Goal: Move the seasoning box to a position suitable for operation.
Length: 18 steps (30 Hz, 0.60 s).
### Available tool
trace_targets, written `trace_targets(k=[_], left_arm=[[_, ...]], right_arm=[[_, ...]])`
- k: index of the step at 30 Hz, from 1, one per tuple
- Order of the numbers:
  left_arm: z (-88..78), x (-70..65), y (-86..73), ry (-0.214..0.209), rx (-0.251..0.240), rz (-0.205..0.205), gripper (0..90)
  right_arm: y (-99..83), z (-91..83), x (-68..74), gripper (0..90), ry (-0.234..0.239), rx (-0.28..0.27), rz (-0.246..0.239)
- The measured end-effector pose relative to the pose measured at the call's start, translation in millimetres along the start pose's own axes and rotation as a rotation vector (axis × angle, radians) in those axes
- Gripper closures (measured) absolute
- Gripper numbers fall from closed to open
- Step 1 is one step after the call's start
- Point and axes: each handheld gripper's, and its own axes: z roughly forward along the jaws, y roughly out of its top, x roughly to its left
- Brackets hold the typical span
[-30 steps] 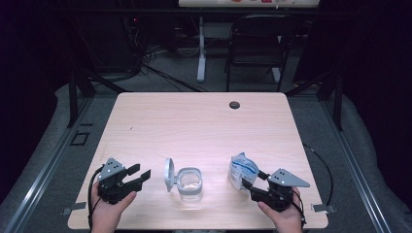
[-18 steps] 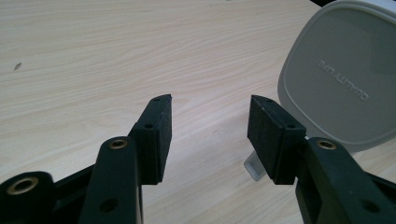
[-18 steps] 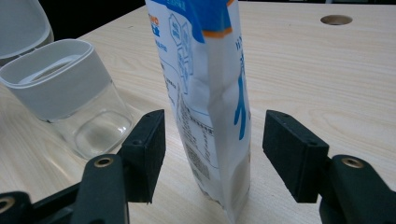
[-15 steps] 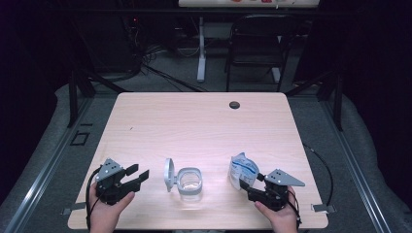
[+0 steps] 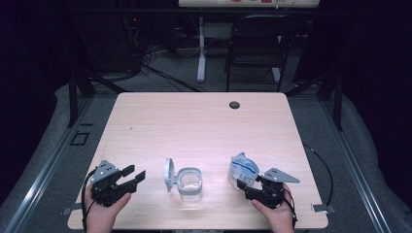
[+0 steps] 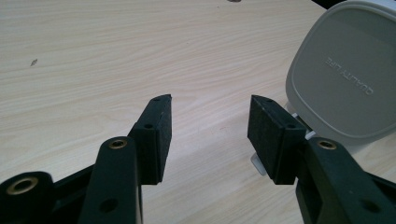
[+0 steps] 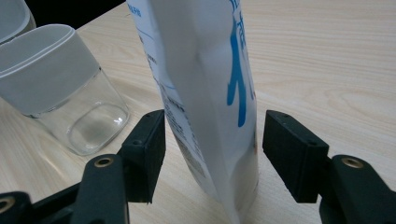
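Observation:
A white pouch with blue print stands upright at the table's near right. My right gripper is open around its lower part; in the right gripper view the pouch rises between the two black pads without being squeezed. A clear glass jar with a white collar sits at near centre, its grey hinged lid flipped up on the left. My left gripper rests open near the left front edge, nothing between its jaws, with the lid just beyond its right pad. The jar lies left of the pouch.
The light wooden table has a dark round grommet near its far edge. Behind the table stand a black chair and a white stand leg, with cables on the floor. A cable trails off the right edge.
My right gripper has sunk slightly beside the pouch. The left gripper, jar and pouch have stayed where they were.

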Motion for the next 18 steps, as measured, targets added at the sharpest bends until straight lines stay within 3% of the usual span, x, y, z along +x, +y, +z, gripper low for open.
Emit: trace_targets(k=[18], left_arm=[[-1.5,1.5,-0.6,0.006,-0.007,-0.004,50.6]], right_arm=[[-8.5,14.0,-3.5,38.8,0.005,0.049,0.019]])
